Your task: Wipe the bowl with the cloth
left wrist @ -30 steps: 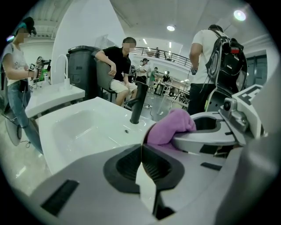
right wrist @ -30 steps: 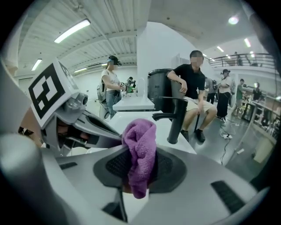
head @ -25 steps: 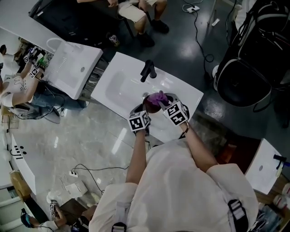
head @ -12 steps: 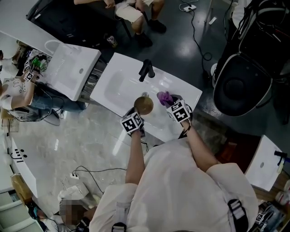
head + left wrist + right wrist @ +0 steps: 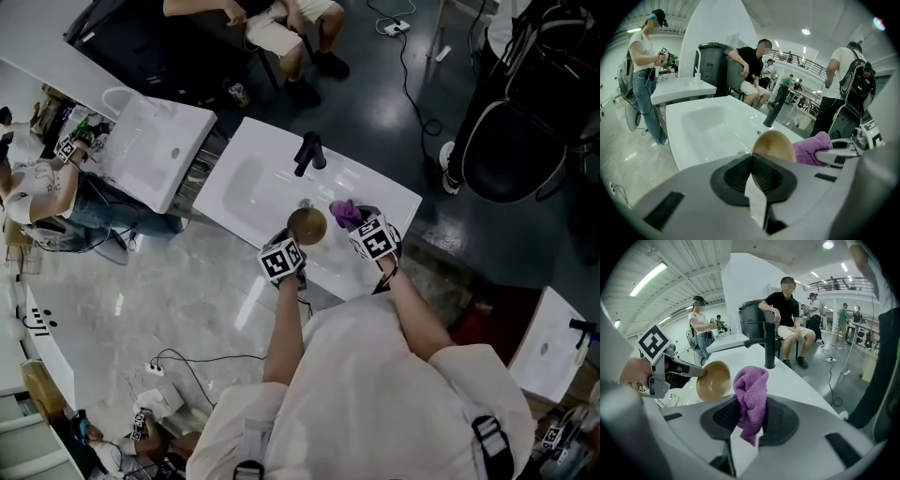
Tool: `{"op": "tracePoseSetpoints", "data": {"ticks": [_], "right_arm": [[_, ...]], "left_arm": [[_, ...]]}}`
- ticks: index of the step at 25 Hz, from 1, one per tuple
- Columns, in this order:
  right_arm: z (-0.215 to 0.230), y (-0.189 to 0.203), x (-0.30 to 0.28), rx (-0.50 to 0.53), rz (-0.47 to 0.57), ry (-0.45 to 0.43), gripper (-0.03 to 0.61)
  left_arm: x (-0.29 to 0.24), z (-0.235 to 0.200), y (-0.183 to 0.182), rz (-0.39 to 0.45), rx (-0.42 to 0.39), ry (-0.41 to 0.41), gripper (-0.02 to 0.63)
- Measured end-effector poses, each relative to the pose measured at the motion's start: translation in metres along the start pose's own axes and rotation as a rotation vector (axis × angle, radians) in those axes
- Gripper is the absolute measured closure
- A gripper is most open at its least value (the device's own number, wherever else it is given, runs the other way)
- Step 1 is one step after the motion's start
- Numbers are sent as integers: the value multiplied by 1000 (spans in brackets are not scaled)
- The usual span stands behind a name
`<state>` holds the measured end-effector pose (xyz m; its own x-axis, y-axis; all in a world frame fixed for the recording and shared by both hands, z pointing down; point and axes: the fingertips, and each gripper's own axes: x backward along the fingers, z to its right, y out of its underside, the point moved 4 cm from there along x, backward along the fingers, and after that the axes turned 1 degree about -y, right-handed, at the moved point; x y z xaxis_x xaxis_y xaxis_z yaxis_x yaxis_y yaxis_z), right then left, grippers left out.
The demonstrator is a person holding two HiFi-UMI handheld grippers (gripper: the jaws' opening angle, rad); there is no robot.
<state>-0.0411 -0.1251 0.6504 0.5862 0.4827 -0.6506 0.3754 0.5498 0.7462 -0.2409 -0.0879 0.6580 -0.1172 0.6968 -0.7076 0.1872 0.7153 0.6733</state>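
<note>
A tan bowl [image 5: 307, 225] hangs over the front of the white washbasin [image 5: 253, 183], its hollow turned toward the right. My left gripper [image 5: 296, 243] is shut on its rim, and in the left gripper view the bowl [image 5: 774, 145] stands edge-on just past the jaws [image 5: 751, 163]. My right gripper [image 5: 355, 225] is shut on a purple cloth [image 5: 344, 213], held just right of the bowl and apart from it. In the right gripper view the cloth [image 5: 751, 395] stands bunched between the pads, with the bowl [image 5: 713, 379] to its left.
A black tap [image 5: 308, 150] stands at the back of the basin. A second white basin [image 5: 150, 145] lies to the left, with a person at it. Someone sits behind the counter [image 5: 281, 23]. Cables [image 5: 412, 66] run over the dark floor, and a black bag [image 5: 511, 150] stands at the right.
A second ago the cloth lay pressed into the bowl with both grippers close together. The cloth has since come out to the right, and the bowl's hollow now shows.
</note>
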Motion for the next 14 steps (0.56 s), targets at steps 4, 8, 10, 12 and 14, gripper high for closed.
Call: {"op": "tracePoseSetpoints", "data": {"ticks": [4, 8, 10, 12, 14], "right_arm": [[-4, 1, 0, 1, -9, -2, 482], [-3, 2, 2, 7, -2, -1, 482], [-3, 1, 3, 8, -1, 1, 482], [-4, 0, 3, 7, -1, 3, 482], [-5, -1, 3, 5, 0, 3, 482]], "left_arm": [[1, 0, 2, -5, -3, 4, 597], [1, 3, 3, -4, -4, 10, 598], [1, 5, 2, -2, -6, 14, 598], [2, 5, 0, -2, -9, 17, 598], [3, 5, -1, -2, -11, 19, 597]]}}
